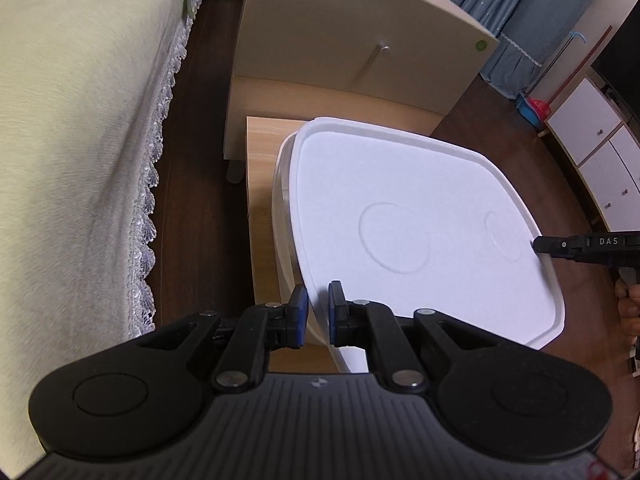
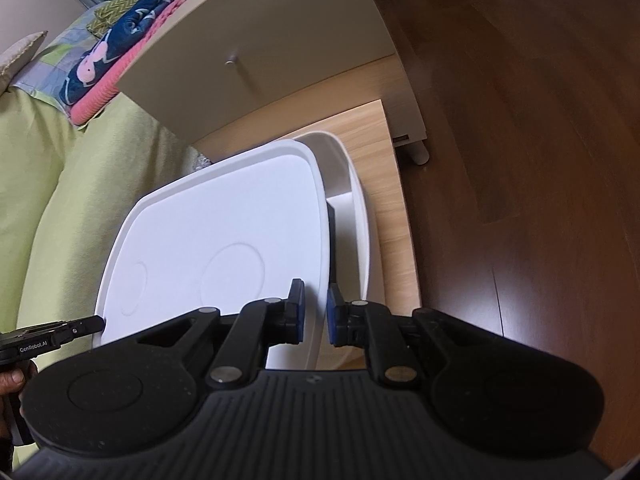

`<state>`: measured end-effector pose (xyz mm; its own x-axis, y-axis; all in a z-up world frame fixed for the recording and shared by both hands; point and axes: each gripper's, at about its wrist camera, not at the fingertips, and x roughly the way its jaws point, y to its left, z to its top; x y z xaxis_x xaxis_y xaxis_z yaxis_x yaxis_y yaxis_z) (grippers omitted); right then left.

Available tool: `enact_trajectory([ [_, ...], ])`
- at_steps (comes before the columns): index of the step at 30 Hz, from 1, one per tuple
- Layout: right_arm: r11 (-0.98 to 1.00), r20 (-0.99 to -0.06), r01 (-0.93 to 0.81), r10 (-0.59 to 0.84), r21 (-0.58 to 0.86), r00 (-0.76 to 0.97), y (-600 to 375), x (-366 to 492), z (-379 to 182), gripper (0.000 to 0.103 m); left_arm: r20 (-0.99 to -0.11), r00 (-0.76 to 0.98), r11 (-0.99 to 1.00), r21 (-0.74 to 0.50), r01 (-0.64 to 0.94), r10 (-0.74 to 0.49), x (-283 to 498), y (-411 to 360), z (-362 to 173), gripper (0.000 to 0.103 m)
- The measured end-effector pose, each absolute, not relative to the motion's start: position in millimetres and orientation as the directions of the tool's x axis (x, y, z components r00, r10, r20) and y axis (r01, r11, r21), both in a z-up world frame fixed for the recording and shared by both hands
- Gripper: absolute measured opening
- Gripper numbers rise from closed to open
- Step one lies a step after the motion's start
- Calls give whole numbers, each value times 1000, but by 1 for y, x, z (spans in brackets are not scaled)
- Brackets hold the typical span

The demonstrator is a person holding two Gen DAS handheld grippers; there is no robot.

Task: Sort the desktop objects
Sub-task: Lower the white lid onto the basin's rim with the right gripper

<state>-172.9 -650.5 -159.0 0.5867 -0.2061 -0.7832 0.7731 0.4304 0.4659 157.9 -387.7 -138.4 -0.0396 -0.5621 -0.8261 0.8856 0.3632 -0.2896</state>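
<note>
1. A white lid (image 1: 404, 232) sits tilted over a white box (image 2: 352, 216), shifted to one side so that a strip of the box's inside shows along one edge in the right wrist view.
2. The box stands on a light wooden table (image 1: 260, 184), which sits in front of a pale cabinet (image 1: 340, 28) with a small metal knob.
3. The left gripper (image 1: 318, 312) has its two blue-padded fingers straddling one edge of the lid; the rim runs through the narrow gap between the pads. The pads stand close together, but whether they actually press the rim cannot be told from this view.
4. The right gripper (image 2: 316, 312) does the same on the opposite edge of the lid, its blue pads on either side of the rim with only a thin gap. Firm contact cannot be confirmed here either.
5. In the left wrist view, the tip of the right gripper reaches the far right rim of the lid, with part of a hand (image 1: 628, 312) behind it.
6. In the right wrist view, the tip of the left gripper meets the lid's left rim.
7. A bed with a green cover (image 1: 72, 140) and lace trim lies just beside the table, and folded clothes (image 2: 108, 56) rest on it.
8. Dark wood flooring (image 2: 520, 120) surrounds the table.
</note>
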Motion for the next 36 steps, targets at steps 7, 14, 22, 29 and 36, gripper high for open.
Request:
enact_trajectory([
  [7,443,-801,787,-217,429,558,-673,-159,-173,11,-834,-45,367,-290,884,-550,166,-409,-160,9],
  [14,450,-814,799,-229,399,535,-686,-150,-183,11,-838,-52,375,-297,878,-544,173,-423,-173,9],
  [22,470,-823,803,-241,366,515,-684,-147,-188,11,-848,-45,373,-279,885,-527,174,-428,-186,9],
  [29,489,-823,806,-267,333,502,-678,-146,-185,11,-845,-38,368,-272,889,-533,173,-425,-184,10],
  [36,487,-813,809,-291,328,505,-678,-148,-181,11,-847,-13,346,-231,909,-532,166,-428,-185,10],
])
